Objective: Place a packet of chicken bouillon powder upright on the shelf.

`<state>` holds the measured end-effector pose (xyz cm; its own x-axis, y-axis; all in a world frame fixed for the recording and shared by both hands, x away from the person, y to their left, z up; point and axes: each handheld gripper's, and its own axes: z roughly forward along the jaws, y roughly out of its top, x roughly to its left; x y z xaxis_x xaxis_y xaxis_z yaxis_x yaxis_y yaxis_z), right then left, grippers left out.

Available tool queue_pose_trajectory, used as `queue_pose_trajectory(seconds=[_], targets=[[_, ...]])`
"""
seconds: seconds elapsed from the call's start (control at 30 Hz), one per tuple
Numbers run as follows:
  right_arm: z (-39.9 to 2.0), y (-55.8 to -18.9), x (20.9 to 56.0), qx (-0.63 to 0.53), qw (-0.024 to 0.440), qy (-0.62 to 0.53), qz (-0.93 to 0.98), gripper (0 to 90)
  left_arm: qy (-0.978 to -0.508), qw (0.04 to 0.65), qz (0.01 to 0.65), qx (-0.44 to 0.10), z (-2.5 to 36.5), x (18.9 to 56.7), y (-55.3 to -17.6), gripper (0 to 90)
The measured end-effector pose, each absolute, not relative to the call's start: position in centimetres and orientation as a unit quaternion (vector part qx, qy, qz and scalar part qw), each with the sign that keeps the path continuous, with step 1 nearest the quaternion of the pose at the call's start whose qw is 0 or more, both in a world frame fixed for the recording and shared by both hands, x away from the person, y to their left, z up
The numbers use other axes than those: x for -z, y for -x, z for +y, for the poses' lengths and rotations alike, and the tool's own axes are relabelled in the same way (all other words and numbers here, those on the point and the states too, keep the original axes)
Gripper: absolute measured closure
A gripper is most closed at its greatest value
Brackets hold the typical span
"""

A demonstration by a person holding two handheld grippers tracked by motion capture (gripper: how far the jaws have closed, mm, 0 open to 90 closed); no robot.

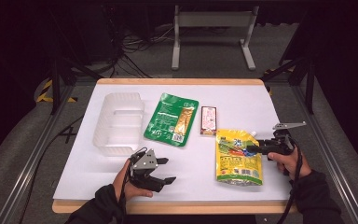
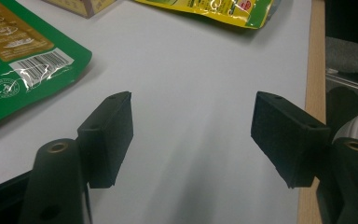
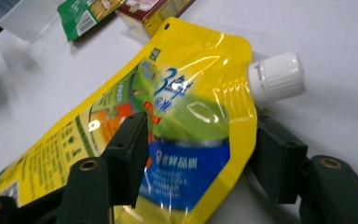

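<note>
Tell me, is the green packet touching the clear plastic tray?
Apart. The high view shows a strip of white table between the green packet and the clear plastic tray.

Yellow pouch lies flat at the table's 4 o'clock; white cap screwed on, pointing toward 1 o'clock.

Both sets of tongs, left tongs and right tongs, have black jaws with brass-ringed screw holes, grey three-cornered top plates, trailing black cables, and dark sleeves behind.
</note>
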<state>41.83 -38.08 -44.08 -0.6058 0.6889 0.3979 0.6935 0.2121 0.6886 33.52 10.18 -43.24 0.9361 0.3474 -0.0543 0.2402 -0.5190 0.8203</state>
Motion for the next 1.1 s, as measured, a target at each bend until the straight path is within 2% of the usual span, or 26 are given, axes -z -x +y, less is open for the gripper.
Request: queue_pose_trajectory(seconds=[0.13,0.23,0.37,0.5,0.73,0.83,1.1], targets=[[-37.8,-42.4,44.4,0.453,0.009,0.454,-0.767,55.4,-0.869,0.462,0.171,-0.058,10.3,43.2,-33.5,30.2],[-38.4,-42.2,44.2,0.469,0.01,0.45,-0.76,77.4,-0.867,0.463,0.174,-0.057,10.4,43.2,-33.6,30.2],[-38.2,-41.6,43.6,0.472,0.0,0.427,-0.771,85.7,-0.866,0.464,0.175,-0.056,10.4,43.2,-33.7,30.2],[-38.3,-40.6,42.6,0.486,-0.008,0.405,-0.774,89.6,-0.865,0.466,0.177,-0.055,10.5,43.1,-33.7,30.0],[-37.2,-38.2,39.5,0.525,-0.064,0.352,-0.772,90.0,-0.853,0.487,0.183,-0.035,10.3,42.3,-34.7,29.5],[-36.1,-37.4,38.3,0.537,-0.084,0.322,-0.775,90.0,-0.851,0.495,0.175,-0.027,9.5,41.9,-35.2,28.9],[-33.5,-35.9,36.3,0.557,-0.103,0.267,-0.779,89.9,-0.848,0.504,0.162,-0.017,6.5,41.5,-36.2,27.7]])
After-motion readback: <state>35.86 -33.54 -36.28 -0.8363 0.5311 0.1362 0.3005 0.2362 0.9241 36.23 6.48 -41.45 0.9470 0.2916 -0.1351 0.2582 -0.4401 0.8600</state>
